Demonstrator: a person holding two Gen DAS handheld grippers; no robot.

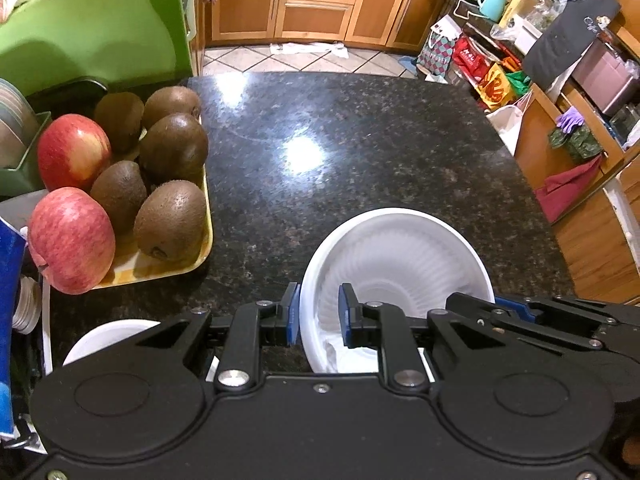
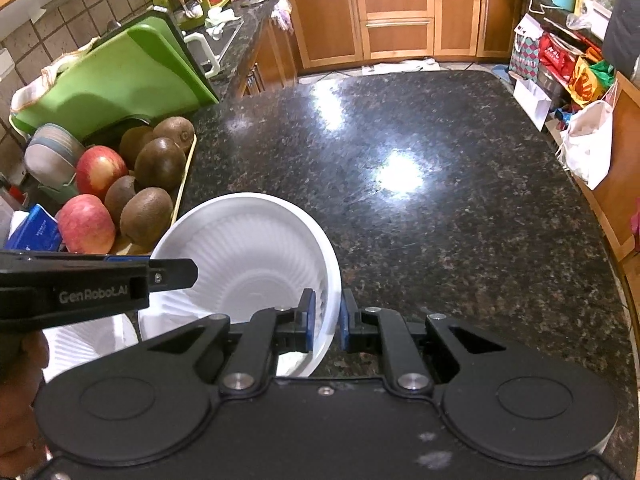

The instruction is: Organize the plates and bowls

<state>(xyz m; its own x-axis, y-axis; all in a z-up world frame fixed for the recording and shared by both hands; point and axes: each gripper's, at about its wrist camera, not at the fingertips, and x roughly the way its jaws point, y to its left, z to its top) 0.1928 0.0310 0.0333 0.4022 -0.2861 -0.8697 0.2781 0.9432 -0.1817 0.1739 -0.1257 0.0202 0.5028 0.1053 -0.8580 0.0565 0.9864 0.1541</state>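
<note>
White ribbed bowl (image 2: 244,256) pinched at opposite rim walls by left tongs (image 1: 319,316) and right tongs (image 2: 326,316); both grips should be kept level above the worktop (image 2: 440,200).

Bowl (image 1: 400,264) sits on the countertop (image 1: 360,152), near edge. Left gripper (image 1: 319,312) straddles its left rim, right gripper (image 2: 326,316) its right rim. Tray (image 1: 168,268) of kiwis (image 1: 170,220) and apples (image 1: 72,240) left of bowl. Cutting board (image 1: 92,28) behind tray. Second dish (image 1: 108,336) near-left of the bowl.
</note>
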